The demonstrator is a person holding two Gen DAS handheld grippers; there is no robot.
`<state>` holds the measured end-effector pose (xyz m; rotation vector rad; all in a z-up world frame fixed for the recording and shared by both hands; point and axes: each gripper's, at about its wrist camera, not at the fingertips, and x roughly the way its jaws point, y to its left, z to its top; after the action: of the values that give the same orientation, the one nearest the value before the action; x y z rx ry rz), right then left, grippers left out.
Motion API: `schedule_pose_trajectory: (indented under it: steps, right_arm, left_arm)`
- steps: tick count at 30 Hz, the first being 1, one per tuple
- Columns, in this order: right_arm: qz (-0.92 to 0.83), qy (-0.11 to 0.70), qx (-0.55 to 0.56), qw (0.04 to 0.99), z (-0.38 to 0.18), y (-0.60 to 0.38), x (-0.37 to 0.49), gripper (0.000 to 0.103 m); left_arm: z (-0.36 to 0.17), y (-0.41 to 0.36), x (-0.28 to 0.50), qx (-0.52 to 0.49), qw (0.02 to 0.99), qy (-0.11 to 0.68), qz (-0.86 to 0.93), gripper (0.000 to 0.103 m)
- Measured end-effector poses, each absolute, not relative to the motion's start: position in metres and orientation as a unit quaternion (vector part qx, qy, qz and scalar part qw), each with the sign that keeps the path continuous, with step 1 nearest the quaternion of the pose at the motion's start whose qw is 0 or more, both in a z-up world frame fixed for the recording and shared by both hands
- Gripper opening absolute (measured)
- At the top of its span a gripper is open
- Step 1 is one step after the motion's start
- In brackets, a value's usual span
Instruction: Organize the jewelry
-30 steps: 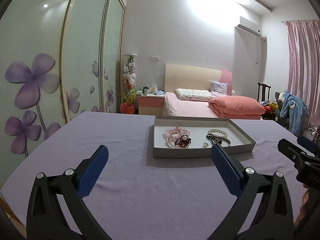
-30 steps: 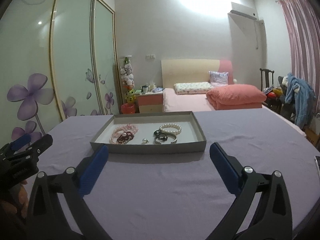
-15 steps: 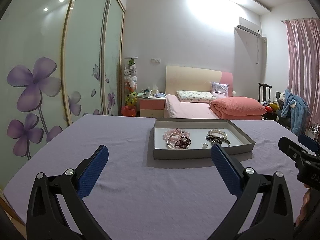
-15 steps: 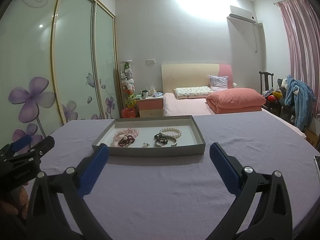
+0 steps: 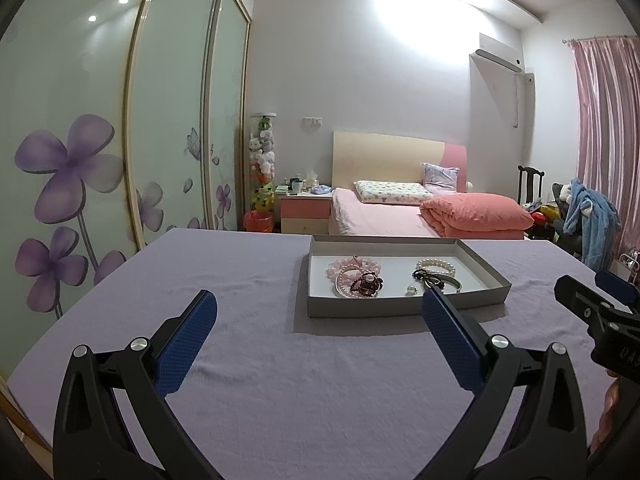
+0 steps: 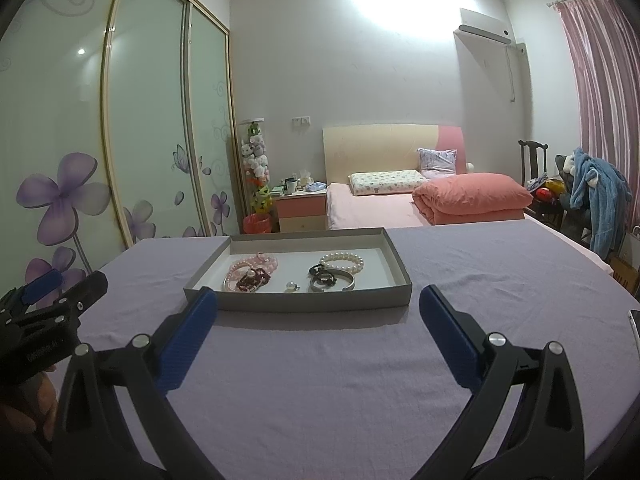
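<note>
Edged nearer the tray (image 5: 404,306) — jewelry (image 6: 250,276) lay ahead, beyond both grippers' (image 5: 320,312) (image 6: 318,310) wide, empty jaws.

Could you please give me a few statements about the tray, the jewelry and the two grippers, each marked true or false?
1. The jewelry lies inside a shallow grey tray on the purple cloth. True.
2. The left gripper is shut on a pearl bracelet. False: it is open and holds nothing; the pearl bracelet lies in the tray.
3. The right gripper is open and short of the tray. True.
4. The pink bead bracelet lies on the cloth outside the tray. False: it is in the tray, on its left side.
5. A metal bangle lies in the tray nearer the camera than the pearl bracelet. True.
</note>
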<state>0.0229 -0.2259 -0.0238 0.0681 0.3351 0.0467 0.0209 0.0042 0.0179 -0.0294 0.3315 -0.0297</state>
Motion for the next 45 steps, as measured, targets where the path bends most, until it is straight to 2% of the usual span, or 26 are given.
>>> schedule_pose_trajectory:
  steps: [45]
  right_arm:
    - [0.022, 0.174, 0.035, 0.984, -0.0305, -0.2229, 0.0271, 0.099]
  left_arm:
    - [0.0121, 0.0023, 0.0254, -0.012, 0.983, 0.185, -0.016, 0.101]
